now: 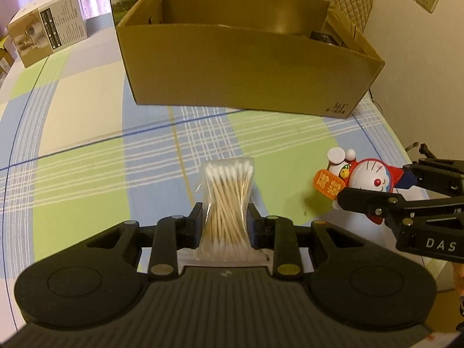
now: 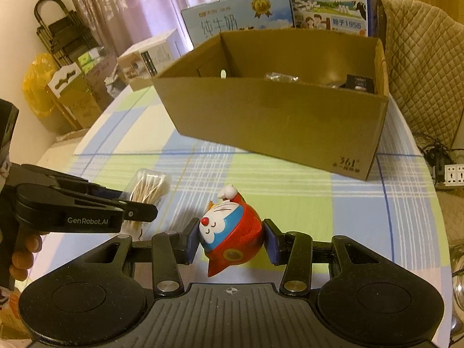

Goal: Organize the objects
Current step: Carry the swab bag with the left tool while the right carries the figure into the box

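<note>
Hiding most of its contents beyond both, the box [image 1: 243,66] faces the left hand-held gripper [image 1: 224,223] grasping swabs [image 1: 227,203] and the right hand-held gripper [image 2: 232,245] clamping the toy [image 2: 229,237].

cotton swabs [image 1: 226,203] left of figurine [image 1: 362,178] | cardboard box [image 1: 246,69] behind both

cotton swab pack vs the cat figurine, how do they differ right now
The cotton swab pack is a clear soft bag of thin wooden sticks; the cat figurine is hard, rounded, red, white and blue. The pack sits in the left gripper, the figurine in the right gripper. Both are clamped, with the cardboard box beyond.
</note>
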Demonstrator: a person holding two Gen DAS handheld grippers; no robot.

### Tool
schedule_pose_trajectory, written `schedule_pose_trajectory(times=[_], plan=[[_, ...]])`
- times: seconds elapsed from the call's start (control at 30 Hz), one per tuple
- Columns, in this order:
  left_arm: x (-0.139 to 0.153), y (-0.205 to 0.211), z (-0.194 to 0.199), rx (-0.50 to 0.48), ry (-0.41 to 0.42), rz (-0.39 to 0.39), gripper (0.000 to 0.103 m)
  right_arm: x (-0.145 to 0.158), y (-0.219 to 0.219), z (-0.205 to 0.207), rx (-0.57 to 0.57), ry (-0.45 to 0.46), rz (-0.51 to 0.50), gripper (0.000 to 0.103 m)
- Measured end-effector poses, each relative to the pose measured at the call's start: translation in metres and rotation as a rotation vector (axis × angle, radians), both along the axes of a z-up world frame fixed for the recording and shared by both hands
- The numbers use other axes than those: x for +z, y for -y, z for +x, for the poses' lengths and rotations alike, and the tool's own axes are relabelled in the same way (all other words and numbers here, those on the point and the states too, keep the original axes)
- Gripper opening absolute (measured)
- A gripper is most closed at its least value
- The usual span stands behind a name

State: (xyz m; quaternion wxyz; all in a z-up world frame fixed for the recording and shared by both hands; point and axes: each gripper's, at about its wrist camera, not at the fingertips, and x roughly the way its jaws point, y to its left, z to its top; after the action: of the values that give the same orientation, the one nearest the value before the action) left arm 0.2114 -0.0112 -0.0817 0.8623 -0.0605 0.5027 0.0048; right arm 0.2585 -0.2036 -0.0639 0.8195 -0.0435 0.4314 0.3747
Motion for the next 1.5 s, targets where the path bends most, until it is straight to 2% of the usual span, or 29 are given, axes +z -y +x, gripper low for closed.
schedule_pose_trajectory(times=[0.47, 0.93, 1.33, 1.5], plan=[[0.026, -0.004, 0.023, 0.013, 0.066, 0.004, 0.026, 0.031, -0.001, 0.031, -0.027, 0.037, 0.080, 0.042], [0.052, -0.019, 0.071, 0.022, 0.136, 0.021, 0.026, 0.059, -0.018, 0.092, -0.053, 0.097, 0.136, 0.042], [0.061, -0.035, 0.138, 0.015, 0.155, 0.047, 0.026, 0.055, -0.042, 0.158, -0.101, 0.071, 0.142, 0.042], [0.061, -0.036, 0.169, 0.014, 0.149, 0.030, 0.026, 0.047, -0.051, 0.180, -0.116, 0.043, 0.135, 0.042]])
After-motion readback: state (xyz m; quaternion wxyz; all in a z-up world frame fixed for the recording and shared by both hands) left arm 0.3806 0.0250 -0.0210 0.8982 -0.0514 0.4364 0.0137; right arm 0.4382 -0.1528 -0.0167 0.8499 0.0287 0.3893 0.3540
